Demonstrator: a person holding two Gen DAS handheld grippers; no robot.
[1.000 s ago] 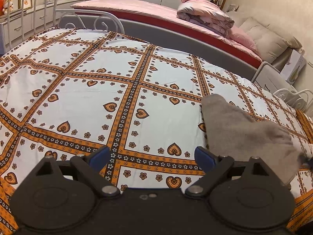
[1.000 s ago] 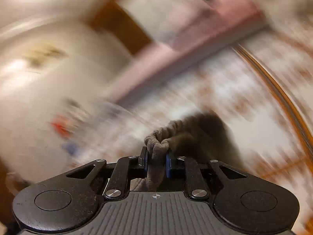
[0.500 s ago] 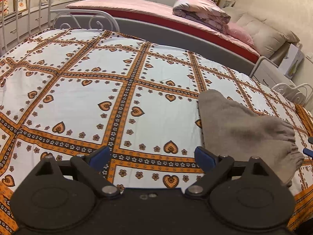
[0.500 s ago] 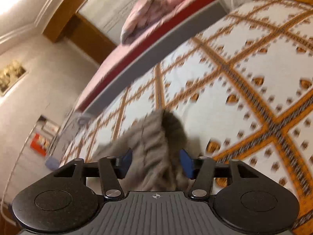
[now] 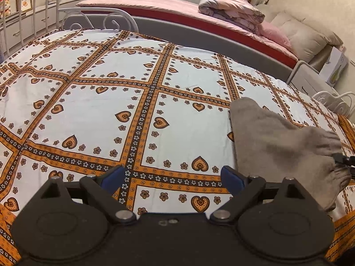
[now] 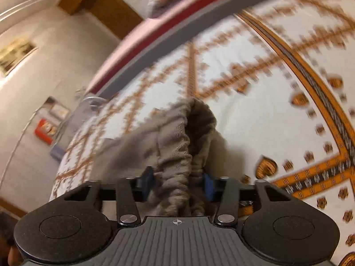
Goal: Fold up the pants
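The grey-brown pants point(image 5: 277, 141) lie folded on the patterned bedspread point(image 5: 111, 102), at the right of the left wrist view. My left gripper point(image 5: 172, 177) is open and empty, low over the bedspread to the left of the pants. In the right wrist view the elastic waistband of the pants point(image 6: 177, 155) bunches up between the blue pads of my right gripper point(image 6: 177, 185). The jaws stand wide apart around the cloth and do not pinch it. The right gripper's tip shows at the right edge of the left wrist view point(image 5: 345, 161).
A second bed with a pink cover point(image 5: 177, 6) and a folded quilt point(image 5: 230, 6) runs along the far side. White metal bed rails point(image 5: 97, 20) stand at the far left and far right. A white dresser point(image 5: 26, 22) stands at the left.
My right gripper was shut on the waistband a second ago; it has opened and let the cloth go, and the pants have settled on the bed. The left gripper has hardly moved.
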